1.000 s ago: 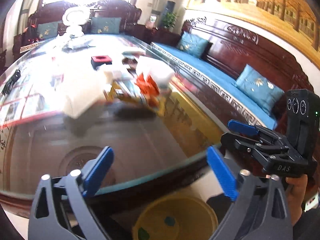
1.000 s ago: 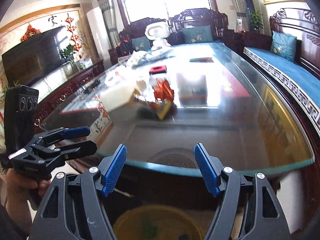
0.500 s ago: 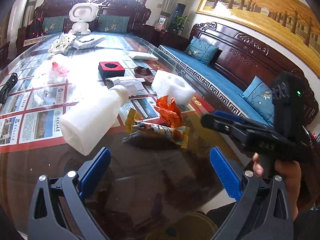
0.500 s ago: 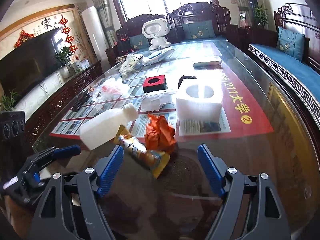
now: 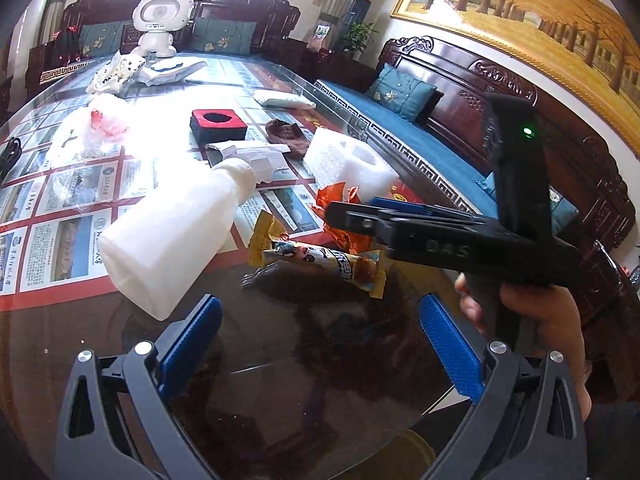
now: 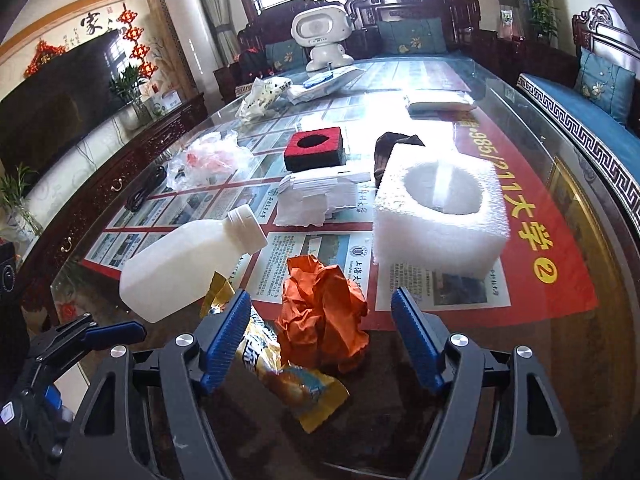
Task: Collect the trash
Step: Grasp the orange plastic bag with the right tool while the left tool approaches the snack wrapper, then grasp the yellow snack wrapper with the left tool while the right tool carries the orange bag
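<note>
On the glass table lie a white plastic bottle (image 5: 176,232) (image 6: 188,264) on its side, a yellow snack wrapper (image 5: 320,258) (image 6: 292,380) and a crumpled orange wrapper (image 6: 324,312) (image 5: 340,196). My right gripper (image 6: 320,340) is open, its jaws standing either side of the orange wrapper, above the snack wrapper. It also shows in the left wrist view (image 5: 360,214), over the wrappers. My left gripper (image 5: 320,340) is open and empty, just short of the bottle and snack wrapper.
Farther back lie a white foam block (image 6: 440,216), torn white paper (image 6: 316,196), a red and black box (image 6: 316,148), a brown cloth (image 5: 288,136), clear plastic bags (image 6: 212,160) and a white robot toy (image 6: 320,36). A yellow bin (image 5: 412,456) sits below the table edge.
Both grippers have moved forward over the table from its near edge. The right gripper now reaches the orange wrapper; the left has closed in on the bottle and snack wrapper.
</note>
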